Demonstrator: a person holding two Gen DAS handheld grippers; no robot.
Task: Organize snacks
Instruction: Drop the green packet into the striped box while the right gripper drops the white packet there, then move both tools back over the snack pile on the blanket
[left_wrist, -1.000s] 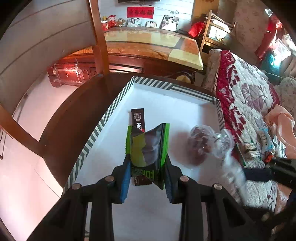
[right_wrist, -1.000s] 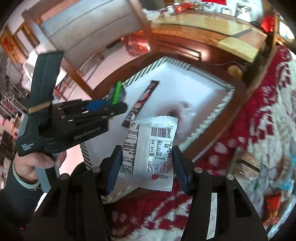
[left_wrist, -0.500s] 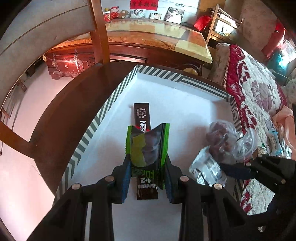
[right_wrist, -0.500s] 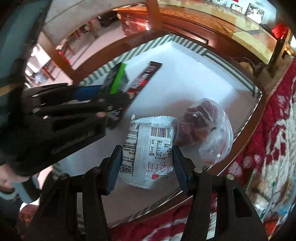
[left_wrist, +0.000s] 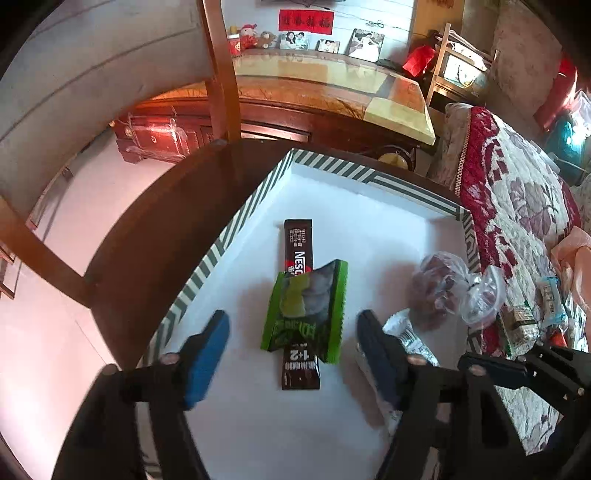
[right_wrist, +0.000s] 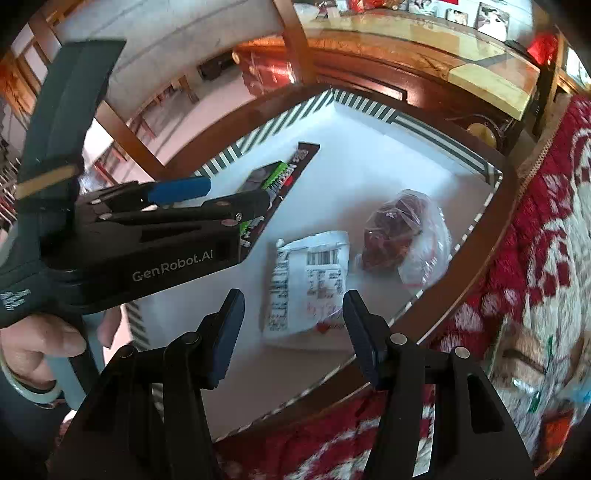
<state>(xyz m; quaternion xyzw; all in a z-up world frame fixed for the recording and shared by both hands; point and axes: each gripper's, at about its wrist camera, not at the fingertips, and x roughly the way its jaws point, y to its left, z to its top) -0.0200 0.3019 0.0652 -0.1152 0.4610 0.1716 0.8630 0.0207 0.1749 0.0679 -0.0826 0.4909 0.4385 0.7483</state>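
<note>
A white tray with a striped rim (left_wrist: 236, 229) (right_wrist: 369, 107) holds the snacks. The green snack pack (left_wrist: 306, 306) (right_wrist: 275, 173) lies across a dark coffee stick (left_wrist: 298, 243) (right_wrist: 304, 155). My left gripper (left_wrist: 291, 354) (right_wrist: 240, 194) hangs over it with its jaws opening, and its pads are clear of the pack. A white barcoded packet (right_wrist: 310, 284) (left_wrist: 410, 336) rests on the tray floor beside a clear bag of reddish snacks (right_wrist: 399, 229) (left_wrist: 439, 291). My right gripper (right_wrist: 293, 325) hovers just above the packet with its jaws opening, and no pad presses on it.
The tray sits on a round dark wooden seat (left_wrist: 147, 229) whose back post (left_wrist: 221, 74) rises at the far left. A red floral quilt (left_wrist: 517, 221) lies to the right with several loose snack packs (left_wrist: 524, 325). A hand (right_wrist: 33, 347) holds the left gripper.
The left jaws spread wide and let the green pack drop onto the coffee stick. The right gripper came in over the tray, and the white packet now lies loose beside the clear bag.
</note>
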